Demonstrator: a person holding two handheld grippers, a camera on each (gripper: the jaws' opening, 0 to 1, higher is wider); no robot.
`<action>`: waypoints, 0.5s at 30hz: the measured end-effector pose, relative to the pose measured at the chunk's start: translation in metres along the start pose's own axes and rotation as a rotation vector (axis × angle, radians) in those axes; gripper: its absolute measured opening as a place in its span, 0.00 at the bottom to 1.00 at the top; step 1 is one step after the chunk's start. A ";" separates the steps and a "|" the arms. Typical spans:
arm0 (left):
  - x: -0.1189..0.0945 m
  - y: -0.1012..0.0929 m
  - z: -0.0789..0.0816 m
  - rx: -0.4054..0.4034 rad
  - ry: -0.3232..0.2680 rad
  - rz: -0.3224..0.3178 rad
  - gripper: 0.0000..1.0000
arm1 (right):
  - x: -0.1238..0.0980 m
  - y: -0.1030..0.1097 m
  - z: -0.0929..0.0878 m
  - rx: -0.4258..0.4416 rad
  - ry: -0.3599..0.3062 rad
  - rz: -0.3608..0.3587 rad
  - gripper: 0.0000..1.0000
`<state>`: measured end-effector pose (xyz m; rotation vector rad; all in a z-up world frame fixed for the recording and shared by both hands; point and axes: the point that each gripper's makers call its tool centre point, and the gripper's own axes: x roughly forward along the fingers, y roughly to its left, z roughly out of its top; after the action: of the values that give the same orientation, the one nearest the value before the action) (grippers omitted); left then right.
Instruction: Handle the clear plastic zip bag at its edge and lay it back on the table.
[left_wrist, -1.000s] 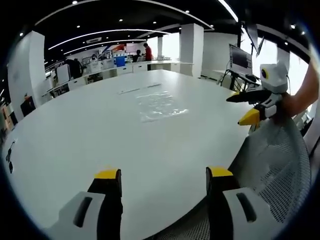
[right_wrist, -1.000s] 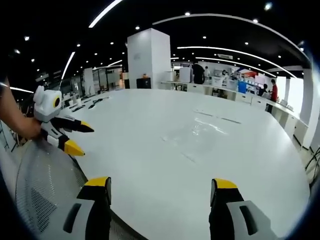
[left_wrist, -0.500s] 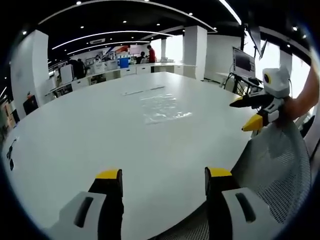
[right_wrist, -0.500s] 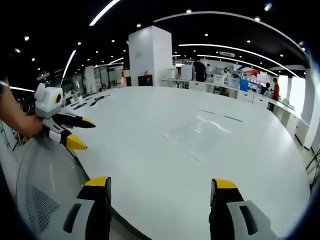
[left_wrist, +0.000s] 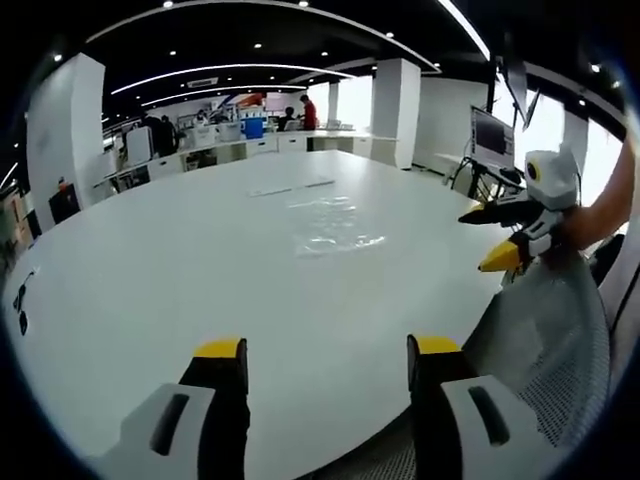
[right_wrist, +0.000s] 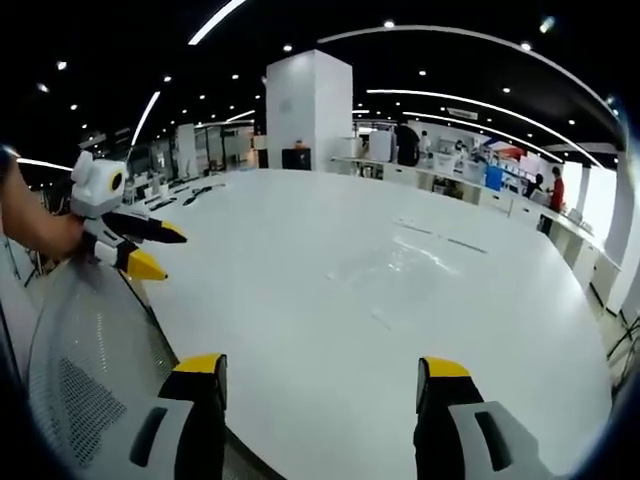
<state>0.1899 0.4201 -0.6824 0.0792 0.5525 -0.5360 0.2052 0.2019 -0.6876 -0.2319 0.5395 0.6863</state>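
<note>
Both views shifted slightly; zip bag (left_wrist: 330, 222) unmoved, flat on table (left_wrist: 150, 280), well ahead of left gripper (left_wrist: 325, 350) and right gripper (right_wrist: 320, 365), both wide open, empty. Approach low; pinch one edge only.

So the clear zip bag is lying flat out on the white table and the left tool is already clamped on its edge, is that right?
Not quite. The clear zip bag does lie flat on the white table, but the left tool is open and well short of it, holding nothing. The left gripper view shows bare table between its jaws and the bag.
</note>
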 end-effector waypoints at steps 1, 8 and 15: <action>0.001 -0.002 0.001 0.012 -0.001 -0.003 0.63 | 0.001 -0.001 0.002 0.003 -0.004 0.004 0.76; 0.004 -0.013 0.018 0.038 -0.035 -0.031 0.62 | 0.013 -0.011 0.007 -0.054 0.018 0.008 0.73; 0.002 -0.018 0.032 0.026 -0.057 -0.034 0.61 | 0.023 -0.019 0.007 -0.096 0.045 0.015 0.71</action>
<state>0.1977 0.3970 -0.6554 0.0788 0.4925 -0.5771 0.2355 0.2021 -0.6935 -0.3345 0.5523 0.7235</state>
